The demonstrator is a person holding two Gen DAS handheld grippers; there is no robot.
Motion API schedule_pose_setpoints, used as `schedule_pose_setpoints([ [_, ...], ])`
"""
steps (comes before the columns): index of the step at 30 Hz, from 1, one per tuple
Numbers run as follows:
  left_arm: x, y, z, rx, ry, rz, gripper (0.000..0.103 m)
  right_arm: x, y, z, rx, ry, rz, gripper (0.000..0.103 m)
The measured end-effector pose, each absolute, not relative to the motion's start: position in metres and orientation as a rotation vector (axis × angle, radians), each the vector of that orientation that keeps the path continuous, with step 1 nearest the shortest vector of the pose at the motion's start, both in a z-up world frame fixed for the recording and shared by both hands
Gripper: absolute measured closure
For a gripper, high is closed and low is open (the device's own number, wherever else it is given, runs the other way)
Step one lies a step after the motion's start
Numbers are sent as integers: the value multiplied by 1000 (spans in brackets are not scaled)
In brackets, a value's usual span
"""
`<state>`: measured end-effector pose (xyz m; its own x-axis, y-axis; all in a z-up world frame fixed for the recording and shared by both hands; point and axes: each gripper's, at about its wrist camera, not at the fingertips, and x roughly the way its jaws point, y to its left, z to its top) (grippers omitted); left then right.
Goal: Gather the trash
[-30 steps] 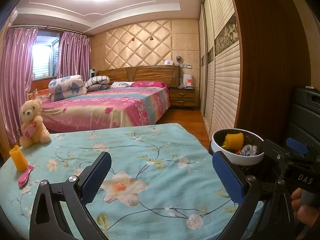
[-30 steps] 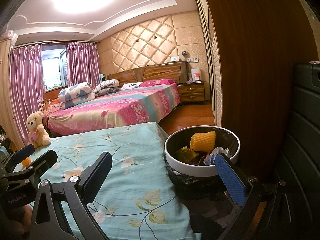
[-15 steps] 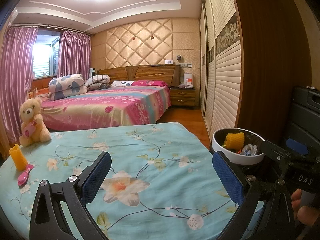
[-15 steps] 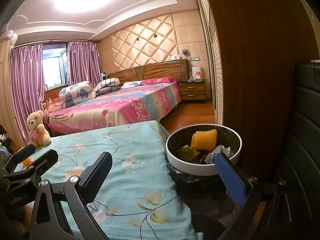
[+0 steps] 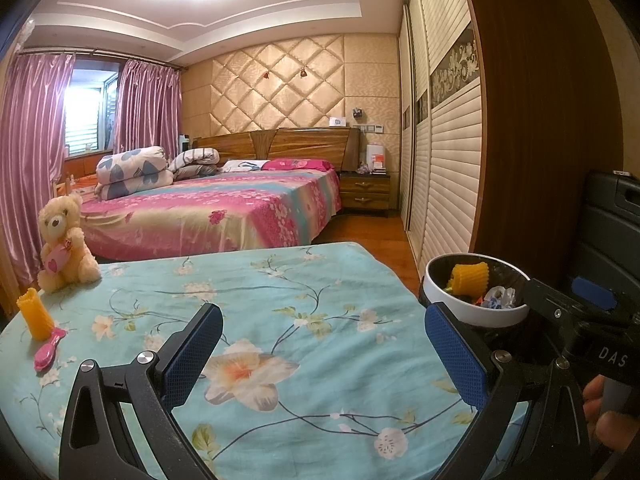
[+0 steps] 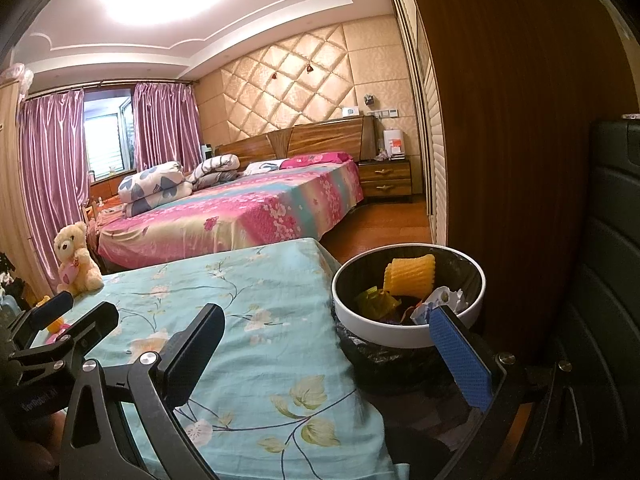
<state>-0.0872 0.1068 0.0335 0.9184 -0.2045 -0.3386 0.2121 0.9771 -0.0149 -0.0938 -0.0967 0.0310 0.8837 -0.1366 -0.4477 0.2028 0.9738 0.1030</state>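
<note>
The left gripper (image 5: 320, 344) hangs over the table draped in a turquoise floral cloth (image 5: 280, 304), its blue-padded fingers (image 5: 192, 354) spread wide with nothing between them. The right gripper (image 6: 326, 350) is held the same way, jaws apart and empty, its right finger (image 6: 460, 356) crossing in front of the round white-rimmed bin lined with a black bag (image 6: 384, 330) at the lower right of the right wrist view.

Inside that bin, a piece of ribbed yellow foam netting (image 6: 410, 276) lies on top, beside a crumpled white paper scrap (image 6: 444, 298) and an olive-green wrapper (image 6: 374, 300). The bin stands just off the table's right edge, close against a dark brown wooden panel (image 6: 512, 160).

At the far left of the left wrist view, a second ribbed yellow foam sleeve (image 5: 35, 314) stands upright on the cloth, with a small pink toy hairbrush (image 5: 49, 350) lying just beside it. A cream teddy bear holding a pink heart (image 5: 64, 244) sits behind them at the table's corner. In the lower right corner of that view, part of a hand (image 5: 608, 412) grips the handle of the other tool.

Beyond the table is a bed with a pink floral cover (image 5: 216, 216).
</note>
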Motion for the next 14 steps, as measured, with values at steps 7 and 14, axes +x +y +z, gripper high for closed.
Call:
schedule_pose_setpoints([
  [7,-86,106,33,25,348,-217,1,-95,-94,31,149,458,-178,0],
  [14,-84,108,32,15,356,-216,1,-100,-76,27,154,479,-171,0],
])
